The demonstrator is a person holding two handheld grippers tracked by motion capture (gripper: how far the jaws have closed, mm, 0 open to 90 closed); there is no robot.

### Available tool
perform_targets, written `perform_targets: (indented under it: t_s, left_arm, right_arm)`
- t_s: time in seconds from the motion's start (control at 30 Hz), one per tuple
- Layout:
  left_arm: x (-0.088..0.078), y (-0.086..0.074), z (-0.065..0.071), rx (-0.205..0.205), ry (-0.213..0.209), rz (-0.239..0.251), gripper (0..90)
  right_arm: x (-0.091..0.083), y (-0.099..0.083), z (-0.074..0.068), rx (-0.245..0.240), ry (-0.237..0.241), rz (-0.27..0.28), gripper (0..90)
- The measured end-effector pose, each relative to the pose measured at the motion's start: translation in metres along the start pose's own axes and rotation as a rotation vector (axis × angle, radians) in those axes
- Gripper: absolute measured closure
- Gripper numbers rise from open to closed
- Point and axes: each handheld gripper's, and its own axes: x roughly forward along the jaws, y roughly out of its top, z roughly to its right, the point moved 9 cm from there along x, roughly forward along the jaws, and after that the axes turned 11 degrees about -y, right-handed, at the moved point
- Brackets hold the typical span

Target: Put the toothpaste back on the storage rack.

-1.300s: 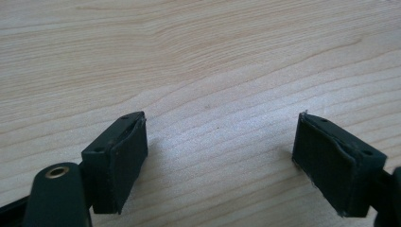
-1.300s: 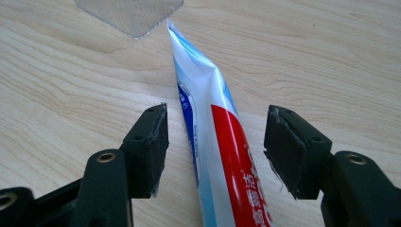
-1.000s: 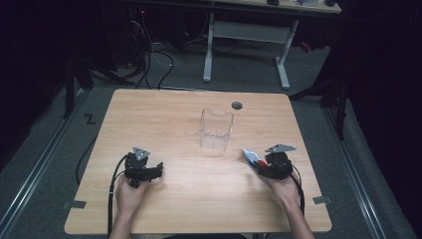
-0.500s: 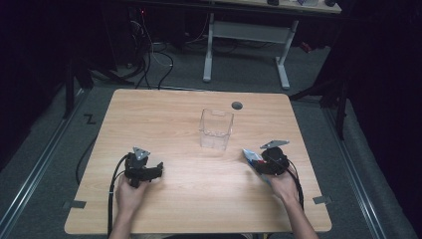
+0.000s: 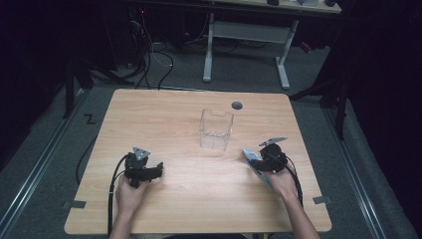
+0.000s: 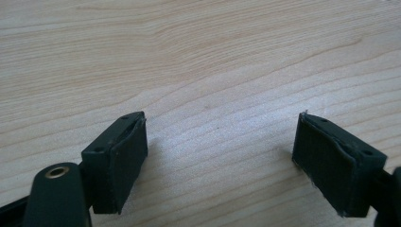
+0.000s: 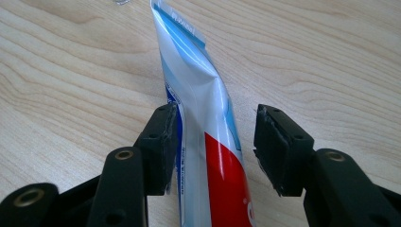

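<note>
On the left of the high view, your left hand-held gripper (image 5: 160, 168) lay on the wooden counter (image 5: 164, 119) in the lower left part of the frame. In the left gripper view its jaws stood wide apart (image 6: 220, 156) with bare wood grain between them and nothing held.

Near the middle of the high view, a clear plastic container (image 5: 216, 129) stood upright on the counter, open at the top. You could see the wood through its walls, and I could make out nothing inside it. Just above and to its right was a small round dark hole (image 5: 237, 105) in the counter top.

To the right, your right hand-held gripper (image 5: 256, 160) sat in the lower right part of the high view, well apart from the container, with a toothpaste tube (image 5: 251, 157) at its jaws. In the right gripper view the tube (image 7: 203, 118), white with blue and red print, ran up the middle of the frame between the jaws (image 7: 215, 142), its flat crimped end pointing away towards the top. The left pad lay against the tube's side; the right pad stood off with a gap of counter showing, so the tube was not yet clamped.

Against the picture from a second before, the right jaws had just been closing in on the tube. Both of your hands, the container and the tube sat where they had been.
</note>
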Motion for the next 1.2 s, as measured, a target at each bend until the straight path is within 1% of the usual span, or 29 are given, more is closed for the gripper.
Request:
perform_targets:
  t_s: [0.07,0.2,0.37,0.53,0.6,0.67,0.73,0.77,0.83,0.87,0.9,0.93,0.97,1.0,1.03,1.2]
  left_arm:
    - [0.000,0.000,0.000,0.000,0.000,0.000,19.1]
    - [0.000,0.000,0.000,0.000,0.000,0.000,19.1]
    - [0.000,0.000,0.000,-0.001,0.000,0.000,19.1]
    - [0.000,0.000,0.000,0.000,0.000,0.000,19.1]
    - [0.000,0.000,0.000,0.000,0.000,0.000,19.1]
    - [0.000,0.000,0.000,0.000,0.000,0.000,19.1]
    - [0.000,0.000,0.000,0.000,0.000,0.000,19.1]
    - [0.000,0.000,0.000,0.001,0.000,0.000,19.1]
    - [0.000,0.000,0.000,0.001,0.000,0.000,19.1]
    - [0.000,0.000,0.000,0.001,0.000,0.000,19.1]
    - [0.000,0.000,0.000,0.000,0.000,0.000,19.1]
    - [0.000,0.000,0.000,0.000,0.000,0.000,19.1]
    - [0.000,0.000,0.000,-0.001,0.000,0.000,19.1]
    - [0.000,0.000,0.000,-0.001,0.000,0.000,19.1]
    - [0.000,0.000,0.000,-0.001,0.000,0.000,19.1]
    - [0.000,0.000,0.000,-0.001,0.000,0.000,19.1]
  right_arm:
    - [0.003,-0.001,0.000,-0.003,0.004,-0.014,50.8]
    - [0.004,0.000,-0.001,0.002,0.010,-0.012,52.3]
    - [0.007,-0.001,-0.004,-0.001,0.028,-0.029,54.4]
    - [0.008,-0.002,-0.007,-0.016,0.020,-0.042,54.5]
    - [0.009,-0.003,-0.007,-0.035,0.018,-0.049,54.9]
    - [0.009,-0.003,-0.007,-0.042,0.019,-0.053,54.9]
    - [0.010,-0.004,-0.008,-0.063,0.013,-0.072,54.7]
    - [0.013,-0.005,-0.009,-0.100,-0.001,-0.103,54.3]
    - [0.013,-0.005,-0.010,-0.104,-0.001,-0.109,54.5]
    - [0.013,-0.005,-0.010,-0.104,-0.001,-0.109,54.5]
    - [0.013,-0.005,-0.009,-0.093,0.014,-0.117,54.6]
    - [0.013,-0.005,-0.009,-0.093,0.014,-0.117,54.6]
    - [0.014,-0.005,-0.008,-0.074,0.036,-0.129,54.7]
    - [0.014,-0.005,-0.008,-0.074,0.036,-0.129,54.7]
    - [0.015,-0.005,-0.008,-0.061,0.050,-0.127,55.1]
    - [0.014,-0.005,-0.008,-0.066,0.052,-0.130,57.4]
